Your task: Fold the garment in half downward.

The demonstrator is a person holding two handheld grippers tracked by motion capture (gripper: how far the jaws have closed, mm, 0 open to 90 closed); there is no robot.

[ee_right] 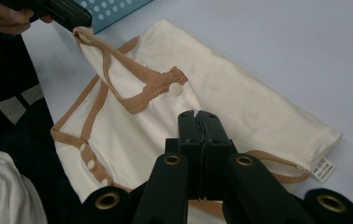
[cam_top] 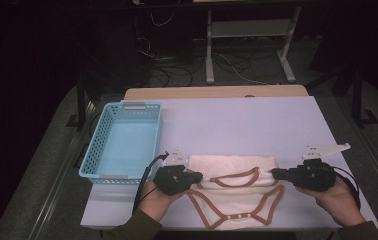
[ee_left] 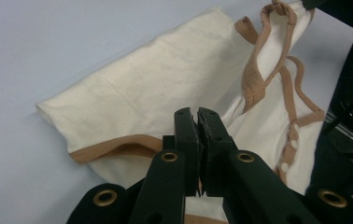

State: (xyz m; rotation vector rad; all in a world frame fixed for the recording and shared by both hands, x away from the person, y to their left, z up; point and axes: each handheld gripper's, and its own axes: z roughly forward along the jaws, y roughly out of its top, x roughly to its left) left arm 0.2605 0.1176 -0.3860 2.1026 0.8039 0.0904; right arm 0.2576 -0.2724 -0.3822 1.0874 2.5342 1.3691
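Garment: cream bodysuit (cam_top: 237,192) lies at near edge of surface (cam_top: 257,125), long axis left to right
Left gripper (cam_top: 197,176): jaws pinch its left end
Right gripper (cam_top: 273,173): jaws pinch its right end; fold goes far

dim lab or test room: white-topped table (cam_top: 257,120) amid dark surrounds, loose cables (cam_top: 177,70) across the floor, a metal bench frame (cam_top: 249,45) behind.

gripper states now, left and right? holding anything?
Left gripper: shut on the cream garment, at its left side.
Right gripper: shut on the cream garment, at its right side.
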